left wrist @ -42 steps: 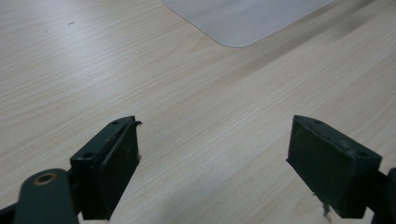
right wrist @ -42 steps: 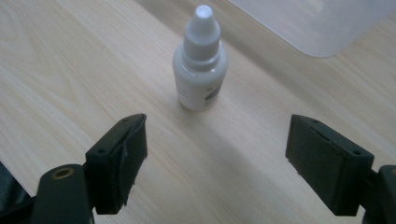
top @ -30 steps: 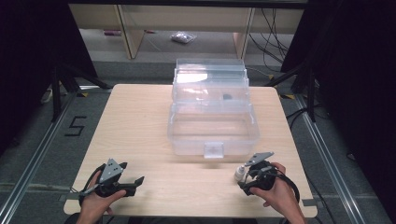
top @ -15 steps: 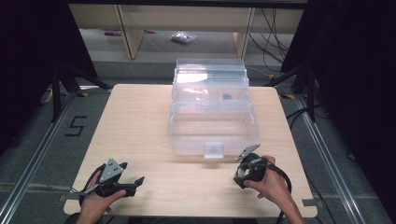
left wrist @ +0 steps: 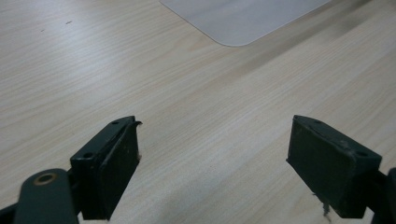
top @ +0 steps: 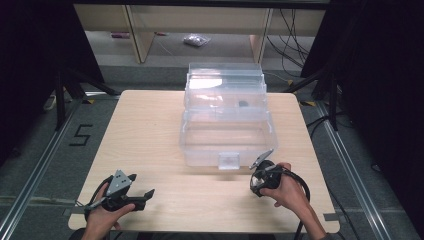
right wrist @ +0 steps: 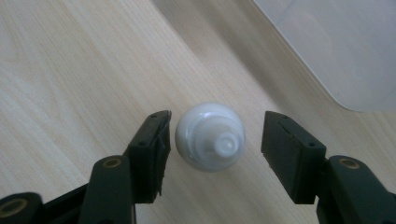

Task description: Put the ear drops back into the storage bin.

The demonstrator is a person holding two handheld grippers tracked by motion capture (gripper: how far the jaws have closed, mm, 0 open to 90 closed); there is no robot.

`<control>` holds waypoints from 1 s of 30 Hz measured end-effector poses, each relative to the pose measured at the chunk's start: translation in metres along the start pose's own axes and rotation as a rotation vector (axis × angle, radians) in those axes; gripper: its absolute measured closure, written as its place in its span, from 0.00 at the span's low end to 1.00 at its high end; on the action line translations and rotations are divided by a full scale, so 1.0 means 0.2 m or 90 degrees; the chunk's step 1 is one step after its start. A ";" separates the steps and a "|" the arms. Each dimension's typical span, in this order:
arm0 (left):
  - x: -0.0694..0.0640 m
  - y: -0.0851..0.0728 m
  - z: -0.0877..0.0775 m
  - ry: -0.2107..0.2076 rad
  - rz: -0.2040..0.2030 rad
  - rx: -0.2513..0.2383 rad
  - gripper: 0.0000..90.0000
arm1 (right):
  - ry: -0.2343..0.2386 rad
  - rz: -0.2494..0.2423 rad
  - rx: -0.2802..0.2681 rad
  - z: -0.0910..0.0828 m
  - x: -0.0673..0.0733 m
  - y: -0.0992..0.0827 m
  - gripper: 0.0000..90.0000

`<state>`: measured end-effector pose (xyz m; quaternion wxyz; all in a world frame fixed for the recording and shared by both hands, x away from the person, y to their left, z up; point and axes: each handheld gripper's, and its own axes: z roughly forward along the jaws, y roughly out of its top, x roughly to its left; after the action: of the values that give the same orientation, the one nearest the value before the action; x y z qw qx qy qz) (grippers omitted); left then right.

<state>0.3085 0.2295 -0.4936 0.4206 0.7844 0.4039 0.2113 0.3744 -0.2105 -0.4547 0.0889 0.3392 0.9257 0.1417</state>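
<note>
A single mark can be read: a black "5" (top: 81, 135) on the grey floor (top: 60, 165), just left of the table (top: 145, 130), about level with its middle. The clear box (top: 227, 120) carries no label that can be read, and the packet (top: 196, 40) on the far floor is too small to tell.
</note>
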 end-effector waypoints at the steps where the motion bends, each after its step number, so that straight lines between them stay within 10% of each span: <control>1: 0.00 0.00 0.00 0.001 0.000 0.000 0.18 | 0.004 -0.013 -0.007 0.01 0.00 0.00 0.50; 30: 0.00 0.00 0.00 0.000 -0.003 0.001 0.18 | 0.026 -0.034 -0.012 -0.11 -0.02 0.05 0.67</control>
<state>0.3088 0.2293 -0.4936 0.4206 0.7838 0.4057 0.2102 0.3768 -0.2101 -0.4308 0.0773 0.3104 0.9347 0.1549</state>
